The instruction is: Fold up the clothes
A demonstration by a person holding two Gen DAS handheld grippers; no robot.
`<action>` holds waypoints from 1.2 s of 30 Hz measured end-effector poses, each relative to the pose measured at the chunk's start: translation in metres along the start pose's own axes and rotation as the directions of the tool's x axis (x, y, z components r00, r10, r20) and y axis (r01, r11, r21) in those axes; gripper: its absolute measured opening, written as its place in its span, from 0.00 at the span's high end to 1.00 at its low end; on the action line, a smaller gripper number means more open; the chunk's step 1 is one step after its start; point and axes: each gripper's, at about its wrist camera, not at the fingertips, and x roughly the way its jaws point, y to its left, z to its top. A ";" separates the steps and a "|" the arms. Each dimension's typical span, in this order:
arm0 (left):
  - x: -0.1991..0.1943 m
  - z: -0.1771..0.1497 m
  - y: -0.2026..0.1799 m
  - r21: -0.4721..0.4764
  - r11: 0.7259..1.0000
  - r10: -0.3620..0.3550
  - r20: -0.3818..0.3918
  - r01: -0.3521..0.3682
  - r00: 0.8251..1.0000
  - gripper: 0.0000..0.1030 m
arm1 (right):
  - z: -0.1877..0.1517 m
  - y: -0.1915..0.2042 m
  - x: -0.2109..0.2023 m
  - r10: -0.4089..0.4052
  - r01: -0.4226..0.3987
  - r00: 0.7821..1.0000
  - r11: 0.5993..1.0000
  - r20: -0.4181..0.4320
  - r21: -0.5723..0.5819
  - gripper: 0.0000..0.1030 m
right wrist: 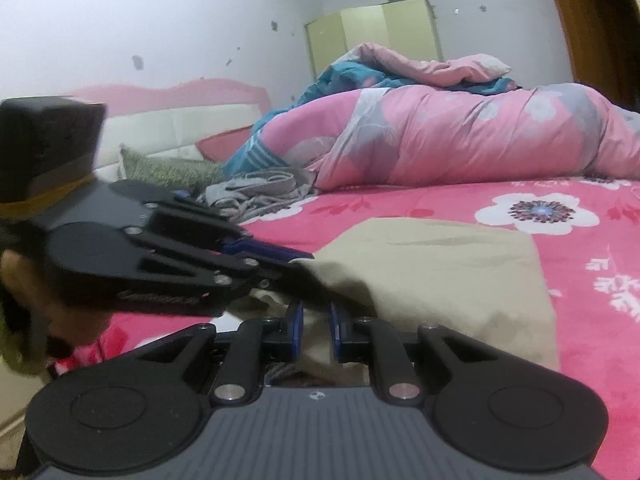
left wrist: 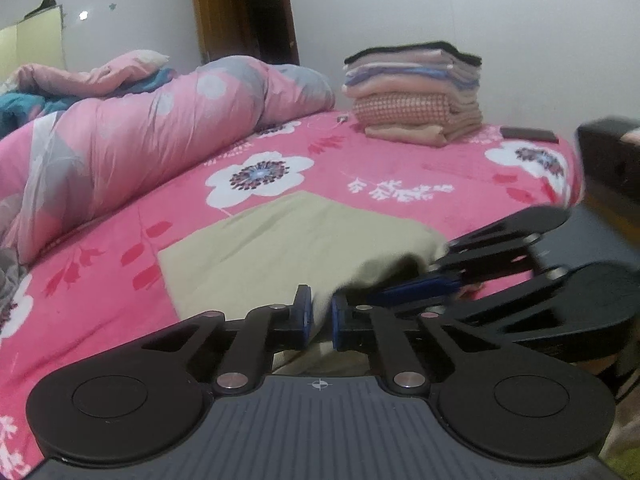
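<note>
The beige garment [left wrist: 288,248], judged light, limp and prone to sagging, is spread near the bed's [left wrist: 400,152] front edge and is pinched along its near hem by the left gripper [left wrist: 321,314] and right gripper [right wrist: 316,320], both narrowly closed on cloth.
</note>
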 end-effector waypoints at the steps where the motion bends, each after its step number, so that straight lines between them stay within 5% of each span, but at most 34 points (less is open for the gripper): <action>1: -0.001 0.000 0.001 -0.010 1.000 -0.003 0.005 0.003 1.000 0.95 | -0.001 0.001 0.005 -0.029 0.029 1.000 1.000 0.003 0.001 0.85; 5: 0.001 -0.003 0.002 -0.006 1.000 -0.020 -0.006 0.020 1.000 0.95 | -0.007 0.005 0.025 -0.144 0.144 0.989 0.990 0.016 0.001 0.88; 13: -0.004 -0.009 0.007 -0.028 0.999 -0.033 0.043 0.034 0.999 0.95 | -0.027 0.035 -0.027 -0.159 0.196 0.973 0.952 0.167 -0.237 0.86; 16: -0.004 -0.010 0.006 -0.008 0.999 -0.040 0.043 0.041 0.998 0.95 | -0.035 0.043 -0.023 -0.160 0.193 0.979 0.930 0.127 -0.314 0.86; 23: -0.002 -0.021 -0.004 0.079 0.997 -0.027 0.005 0.027 1.000 0.96 | -0.029 0.030 0.029 -0.278 0.298 0.954 0.920 0.114 -0.254 0.89; 31: -0.005 -0.026 -0.004 0.104 0.995 0.002 0.039 -0.006 0.999 0.93 | -0.035 0.037 -0.040 -0.141 0.193 0.977 0.899 0.157 -0.393 0.86; 36: -0.006 -0.027 -0.006 0.127 0.992 -0.002 0.024 -0.001 1.000 0.93 | -0.041 0.045 -0.006 -0.120 0.147 0.989 0.851 0.086 -0.504 0.87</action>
